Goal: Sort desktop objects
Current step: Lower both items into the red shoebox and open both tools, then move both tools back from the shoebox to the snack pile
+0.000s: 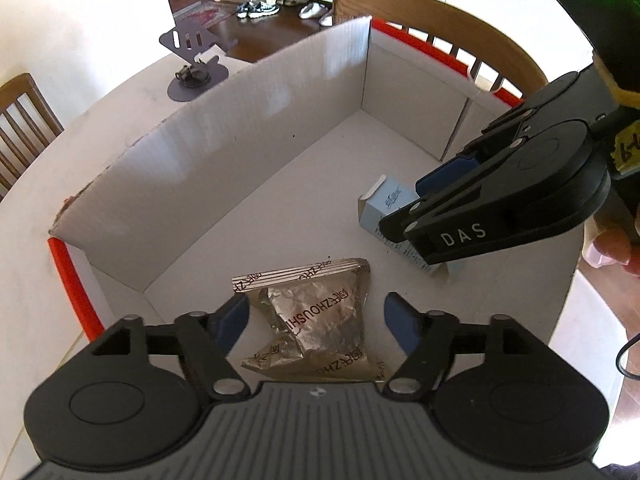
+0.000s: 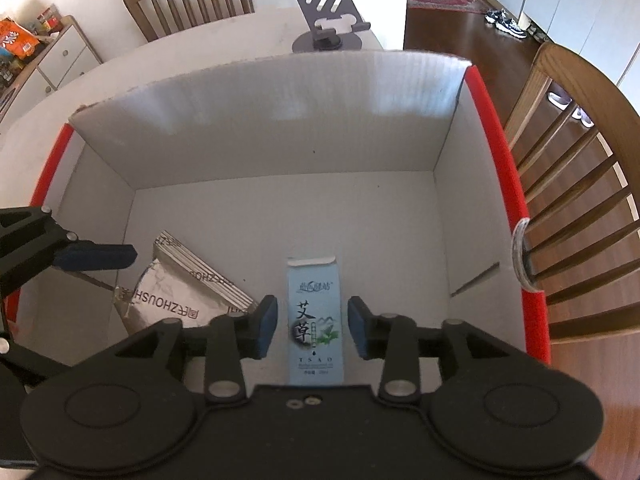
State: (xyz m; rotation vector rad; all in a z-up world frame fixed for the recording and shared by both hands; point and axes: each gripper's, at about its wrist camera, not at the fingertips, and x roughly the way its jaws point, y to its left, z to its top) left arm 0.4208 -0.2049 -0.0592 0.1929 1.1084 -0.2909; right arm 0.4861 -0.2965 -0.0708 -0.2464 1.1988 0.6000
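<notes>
Both grippers are inside a white cardboard box with red rims [image 1: 280, 128] [image 2: 280, 128]. A silver foil packet [image 1: 316, 320] [image 2: 180, 296] lies on the box floor. My left gripper [image 1: 316, 316] is open with its fingers either side of the packet, apart from it. A light blue carton [image 2: 315, 320] [image 1: 380, 204] lies on the box floor between the fingers of my right gripper [image 2: 312, 326], which is open with gaps on both sides. The right gripper also shows in the left wrist view [image 1: 444, 184], over the carton.
A dark phone stand [image 1: 192, 60] [image 2: 328, 20] is on the white table beyond the box's far wall. Wooden chairs [image 1: 440, 28] [image 2: 580, 184] stand around the table. A cabinet with snacks [image 2: 44, 56] is at the far left.
</notes>
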